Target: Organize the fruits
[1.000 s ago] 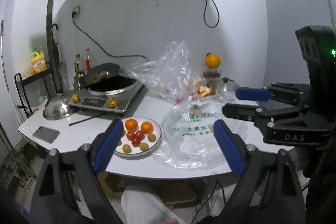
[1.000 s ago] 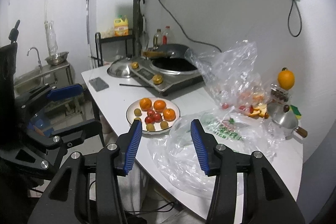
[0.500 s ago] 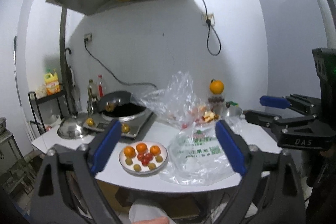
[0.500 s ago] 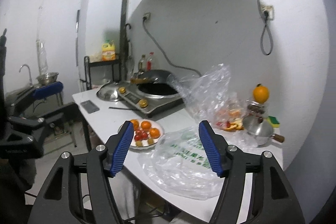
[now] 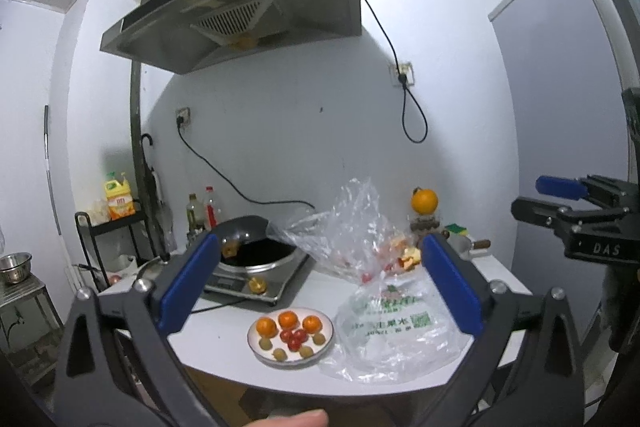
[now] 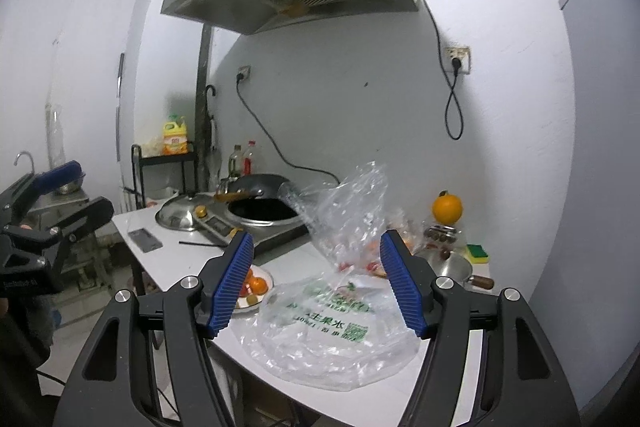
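**Both grippers held back from the counter, nothing in either**

The left gripper (image 5: pixel 320 287) hangs in front of the white counter (image 5: pixel 224 331) with its jaws spread wide and nothing between them; they have just been opening further. The right gripper (image 6: pixel 320 279) is also parted and empty, its jaws having widened a little earlier. The white plate (image 5: pixel 291 359) sits near the counter's front edge, carrying three small oranges (image 5: pixel 289 319), a cluster of cherry tomatoes (image 5: pixel 294 338) and some small green fruits (image 5: pixel 306 351). Just beside it on the right lies a printed plastic bag (image 5: pixel 390 331), flattened. Behind, a clear crumpled bag (image 6: pixel 348 215) stands up next to the induction cooker with its wok (image 5: pixel 256 251) (more fruit scraps show through it). A single orange (image 6: pixel 447 209) perches on a jar near the wall.
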A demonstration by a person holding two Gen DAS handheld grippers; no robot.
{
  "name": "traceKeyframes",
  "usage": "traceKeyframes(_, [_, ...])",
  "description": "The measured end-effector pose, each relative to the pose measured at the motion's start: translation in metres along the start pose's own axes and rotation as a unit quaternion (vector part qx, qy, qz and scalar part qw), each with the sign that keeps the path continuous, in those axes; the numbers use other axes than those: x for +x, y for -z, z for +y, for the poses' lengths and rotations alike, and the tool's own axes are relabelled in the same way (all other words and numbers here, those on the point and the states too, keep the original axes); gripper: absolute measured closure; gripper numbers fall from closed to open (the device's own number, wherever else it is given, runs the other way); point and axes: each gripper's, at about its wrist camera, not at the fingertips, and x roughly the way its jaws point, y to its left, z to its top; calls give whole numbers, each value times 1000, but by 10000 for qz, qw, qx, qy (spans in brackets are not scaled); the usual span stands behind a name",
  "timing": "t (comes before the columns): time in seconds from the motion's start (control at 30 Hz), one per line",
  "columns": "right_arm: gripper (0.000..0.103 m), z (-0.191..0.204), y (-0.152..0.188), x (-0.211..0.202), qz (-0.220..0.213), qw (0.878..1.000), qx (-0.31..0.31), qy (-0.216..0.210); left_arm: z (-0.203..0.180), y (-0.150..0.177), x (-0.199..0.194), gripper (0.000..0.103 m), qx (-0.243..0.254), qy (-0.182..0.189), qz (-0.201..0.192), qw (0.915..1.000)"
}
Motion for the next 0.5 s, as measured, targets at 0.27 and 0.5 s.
traceKeyframes(0.27, [33,-5,-12,-14,-203,9997,17,159,3,-20,-15,1,-8,-17,-284,9996])
traceKeyframes(0.5, [29,-3,-17,-12,-298,9994,24,171,6,-24,-15,1,-50,-20,-310,9995])
